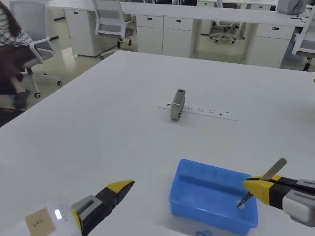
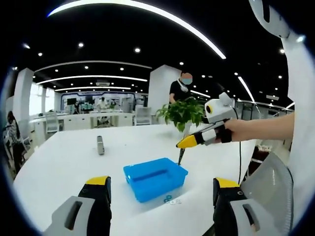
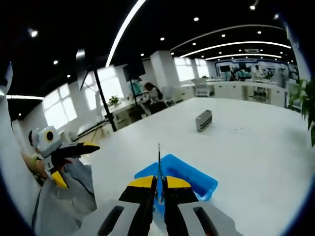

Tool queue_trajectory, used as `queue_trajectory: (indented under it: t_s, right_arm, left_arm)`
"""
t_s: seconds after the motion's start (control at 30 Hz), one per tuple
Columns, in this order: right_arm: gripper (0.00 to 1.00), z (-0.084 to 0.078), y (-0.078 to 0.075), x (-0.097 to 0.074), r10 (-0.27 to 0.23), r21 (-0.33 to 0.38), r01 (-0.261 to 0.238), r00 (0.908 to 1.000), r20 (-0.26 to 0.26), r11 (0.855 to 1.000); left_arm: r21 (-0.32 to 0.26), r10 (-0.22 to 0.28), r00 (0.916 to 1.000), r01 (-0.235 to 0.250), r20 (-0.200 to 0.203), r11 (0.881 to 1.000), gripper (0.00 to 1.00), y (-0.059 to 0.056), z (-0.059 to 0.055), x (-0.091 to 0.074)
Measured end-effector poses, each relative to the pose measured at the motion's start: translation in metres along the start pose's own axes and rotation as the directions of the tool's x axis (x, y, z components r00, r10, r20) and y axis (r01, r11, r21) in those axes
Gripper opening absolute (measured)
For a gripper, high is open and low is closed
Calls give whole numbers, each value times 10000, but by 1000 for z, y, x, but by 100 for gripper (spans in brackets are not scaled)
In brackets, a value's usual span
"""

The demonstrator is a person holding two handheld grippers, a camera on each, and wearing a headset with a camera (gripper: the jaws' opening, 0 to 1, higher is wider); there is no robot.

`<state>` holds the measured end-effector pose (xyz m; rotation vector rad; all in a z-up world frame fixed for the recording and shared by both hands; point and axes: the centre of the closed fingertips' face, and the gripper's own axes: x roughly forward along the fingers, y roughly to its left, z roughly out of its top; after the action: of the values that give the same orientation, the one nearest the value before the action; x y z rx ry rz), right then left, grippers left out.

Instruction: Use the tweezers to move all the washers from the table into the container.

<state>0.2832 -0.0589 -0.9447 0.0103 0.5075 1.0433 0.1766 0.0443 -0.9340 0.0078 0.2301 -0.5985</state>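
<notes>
**A:** What sits closest to the viewer?

**B:** The left gripper (image 1: 120,189), low on the left of the head view. Its yellow-tipped jaws are spread wide with nothing between them (its own view shows the gap plainly).

**A:** And the other one?

**B:** The right gripper (image 1: 253,188), low on the right. Its jaws are pressed together on the tweezers (image 1: 273,171).

**A:** Which way do the tweezers point?

**B:** Their long axis runs on a slant. The blunt end is up and to the right, and the fine tips are down and to the left. The tips are inside the blue container (image 1: 206,211), near its right-hand end. Whether they hold anything is too small to tell.

**A:** Where are the washers?

**B:** In the left gripper view, a few small washers (image 2: 170,199) lie on the white table (image 1: 98,123), just beside the container's near wall.

**A:** And farther out?

**B:** A grey metal block (image 1: 177,104) stands upright, well beyond the container. It is next to a row of sockets (image 1: 211,112) set in the tabletop.
</notes>
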Motion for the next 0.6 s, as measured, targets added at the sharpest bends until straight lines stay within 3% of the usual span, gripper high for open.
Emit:
queue_trajectory:
  t_s: [0.13,0.27,0.6]
  right_arm:
    - [3,-1,-19,5,-316,792,314,9995,16,9964]
    - [3,-5,-32,11,-426,1013,433,9990,-95,9939]
    - [3,-31,-51,30,-807,818,872,9936,-791,9928]
  left_arm:
    - [225,40,9999,-37,-139,9997,85,0,-3,0]
    - [172,297,9996,-297,9,9994,85,6,0,-2]
    - [407,586,9981,-578,-181,9975,84,10,-4,-3]
